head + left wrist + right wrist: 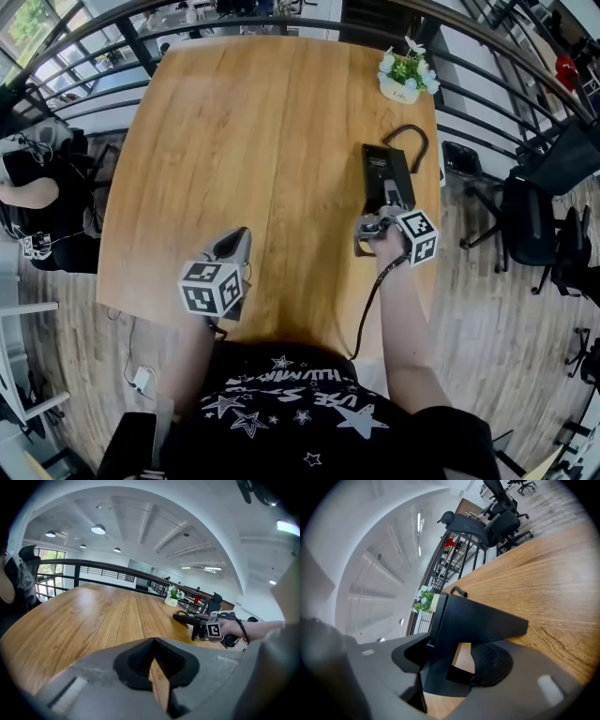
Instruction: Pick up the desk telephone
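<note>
A seated person in dark clothing (37, 197) is sitting beyond the left edge of the large light-brown wooden worktop (234, 141). The left hand-held gripper (240, 234) is hovering over the near-left part of the worktop, clenched with its tips meeting and nothing between them. The flat black desk telephone (382, 169) is resting on the right part of the worktop, with a black cable loop (412, 136) lying at its far end. The right hand-held gripper (382, 216) is reaching around the telephone's near end, jaws spread wide, released; wood is showing between one pad and the telephone. A small white pot of green plant and white flowers (405, 77) is standing at the far-right corner.
</note>
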Demonstrator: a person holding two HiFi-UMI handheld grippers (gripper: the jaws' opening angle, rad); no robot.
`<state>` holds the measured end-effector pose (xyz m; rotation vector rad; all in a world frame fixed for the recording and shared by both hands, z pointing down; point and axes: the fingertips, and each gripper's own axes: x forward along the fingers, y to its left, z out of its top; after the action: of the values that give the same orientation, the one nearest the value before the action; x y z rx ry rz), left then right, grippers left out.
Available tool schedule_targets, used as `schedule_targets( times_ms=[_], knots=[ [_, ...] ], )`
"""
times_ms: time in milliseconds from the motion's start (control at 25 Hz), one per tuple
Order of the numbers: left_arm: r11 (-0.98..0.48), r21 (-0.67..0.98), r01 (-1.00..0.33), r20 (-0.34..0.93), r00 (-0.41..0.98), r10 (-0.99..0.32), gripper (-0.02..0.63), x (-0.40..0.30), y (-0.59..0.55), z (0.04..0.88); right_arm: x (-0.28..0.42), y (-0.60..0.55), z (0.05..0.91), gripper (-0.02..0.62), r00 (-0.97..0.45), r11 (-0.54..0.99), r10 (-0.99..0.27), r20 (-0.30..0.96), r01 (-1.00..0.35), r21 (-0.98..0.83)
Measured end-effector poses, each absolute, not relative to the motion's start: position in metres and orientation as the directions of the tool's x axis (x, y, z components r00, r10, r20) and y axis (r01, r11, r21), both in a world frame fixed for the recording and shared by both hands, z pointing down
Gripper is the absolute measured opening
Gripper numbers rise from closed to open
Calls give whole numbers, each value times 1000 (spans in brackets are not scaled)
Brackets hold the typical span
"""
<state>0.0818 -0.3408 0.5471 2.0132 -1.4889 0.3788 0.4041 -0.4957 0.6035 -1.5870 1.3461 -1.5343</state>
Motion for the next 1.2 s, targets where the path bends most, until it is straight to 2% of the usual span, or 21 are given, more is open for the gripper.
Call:
schedule_targets(
  times_ms=[320, 480, 640, 800, 1200],
  knots=[
    [-166, 292, -942, 548, 307, -778, 2, 63, -339, 543, 406, -495, 598, 201, -141, -328, -916, 377, -279, -902],
    [-146, 303, -942, 543, 297, -785, 2, 53, -337, 543, 406, -489, 596, 196, -156, -315, -915, 371, -294, -902],
    [-147, 311, -939, 542, 303, -784, 2, 50, -332, 544, 402, -473, 588, 195, -168, -292, -913, 371, -364, -884],
    [-159, 318, -935, 536, 316, -783, 2, 47, -326, 543, 397, -453, 581, 196, -189, -272, -920, 343, -323, -907],
    [-216, 338, -916, 519, 373, -769, 2, 46, -308, 547, 380, -401, 565, 195, -220, -216, -925, 311, -367, -905]
  ],
)
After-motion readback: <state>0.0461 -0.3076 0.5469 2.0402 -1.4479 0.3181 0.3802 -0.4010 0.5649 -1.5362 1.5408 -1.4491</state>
